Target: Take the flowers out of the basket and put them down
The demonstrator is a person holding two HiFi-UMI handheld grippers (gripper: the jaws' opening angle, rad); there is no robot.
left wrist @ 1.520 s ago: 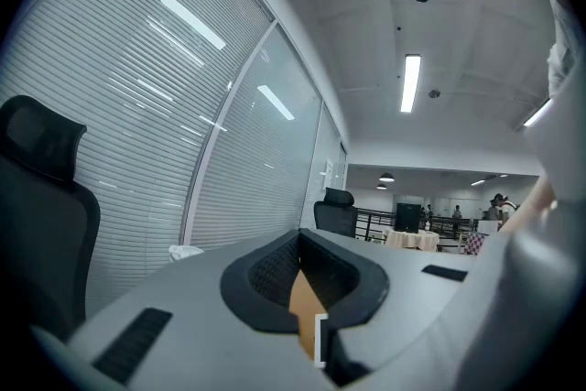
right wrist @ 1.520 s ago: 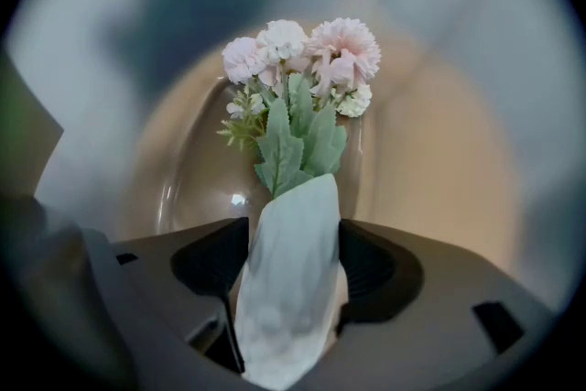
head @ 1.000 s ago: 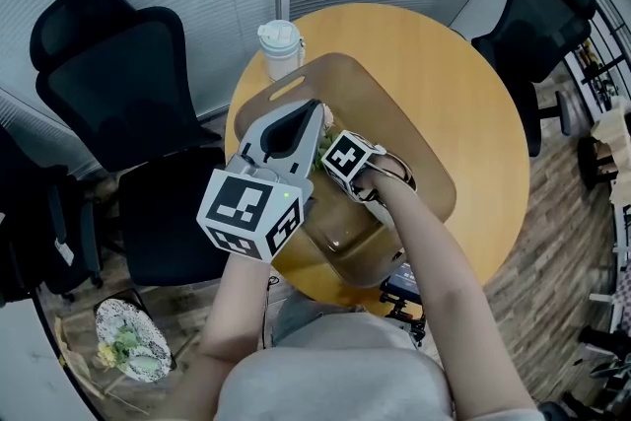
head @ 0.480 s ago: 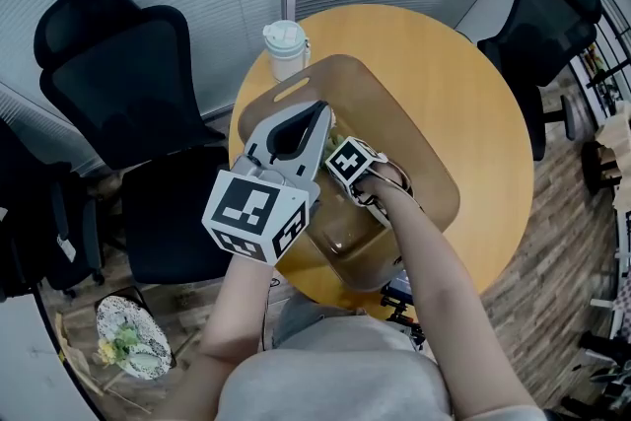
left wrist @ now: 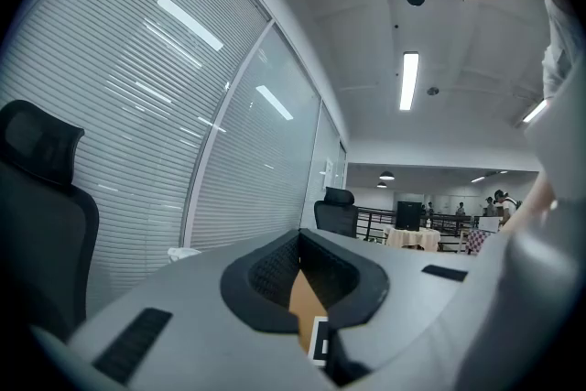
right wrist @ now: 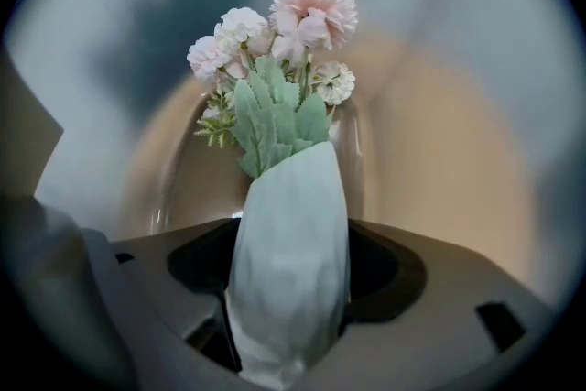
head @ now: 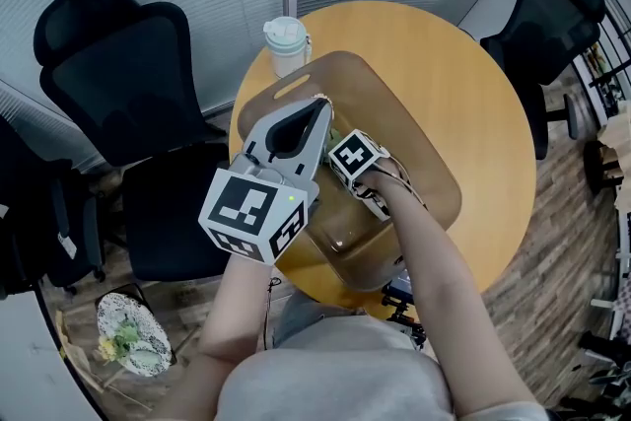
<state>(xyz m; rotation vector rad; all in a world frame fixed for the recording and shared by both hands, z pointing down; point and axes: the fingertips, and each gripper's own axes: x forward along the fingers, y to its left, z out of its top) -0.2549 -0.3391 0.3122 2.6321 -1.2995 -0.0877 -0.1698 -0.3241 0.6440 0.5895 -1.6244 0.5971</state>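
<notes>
Looking along the right gripper (right wrist: 293,233), we see its jaws standing wide and closed on the pale paper wrap (right wrist: 291,279) of the flowers (right wrist: 275,41). The wrap fills the gap and touches both sides. The bunch rises toward 12 o'clock in that view, green leaves above the paper and pink and white blooms at the top. Behind the blooms curves the brown inner wall of the basket (right wrist: 439,160), so we place the flowers still inside it.

The left gripper (left wrist: 298,238) has its jaws together with nothing between them; only a sliver of brown shows through the opening behind the tips. From the head view it hangs over the basket's 9 o'clock edge, tips pointing toward 12 o'clock, just beside the right gripper's marker cube.

The basket sits on a round wooden table (head: 473,64). A white lidded cup (head: 285,44) stands at the basket's 10 o'clock. One black chair (head: 118,74) is at the table's 9 o'clock, another (head: 547,10) at its 2 o'clock.
</notes>
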